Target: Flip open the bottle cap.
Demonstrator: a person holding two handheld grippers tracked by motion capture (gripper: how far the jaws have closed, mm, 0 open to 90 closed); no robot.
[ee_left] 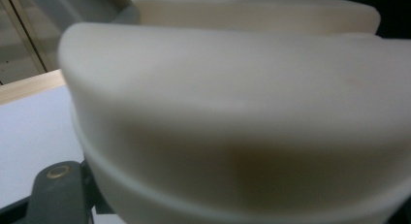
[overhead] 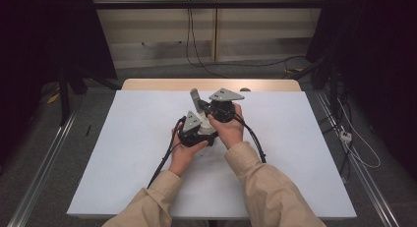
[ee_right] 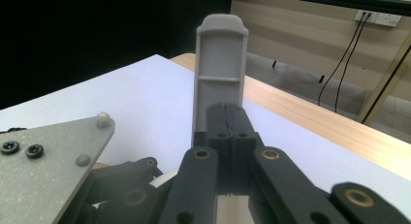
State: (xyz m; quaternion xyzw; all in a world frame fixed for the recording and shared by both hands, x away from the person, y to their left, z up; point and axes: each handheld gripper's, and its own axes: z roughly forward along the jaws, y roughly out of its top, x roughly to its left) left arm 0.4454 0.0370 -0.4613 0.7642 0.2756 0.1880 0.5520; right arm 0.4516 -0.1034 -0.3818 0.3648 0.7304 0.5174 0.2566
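Both grippers meet over the middle of the white table (overhead: 123,153). My right gripper (ee_right: 228,118) is shut, its two black jaws pressed together. Just beyond its tips a flat grey plastic piece (ee_right: 220,59) stands upright, also seen in the high view (overhead: 195,97); whether the tips pinch it I cannot tell. My left gripper (overhead: 194,131) sits below and left of the right gripper (overhead: 221,109). A smooth cream-white rounded object (ee_left: 232,117) lies blurred, hard against the left gripper's camera, and hides the jaws. One grey link (ee_left: 58,190) shows beneath it.
The white sheet covers a wooden table whose far edge (overhead: 211,83) is bare. Black cables (overhead: 162,163) trail from the grippers toward the near edge. Dark stands and floor cables (overhead: 354,138) flank the table, with a beige wall behind.
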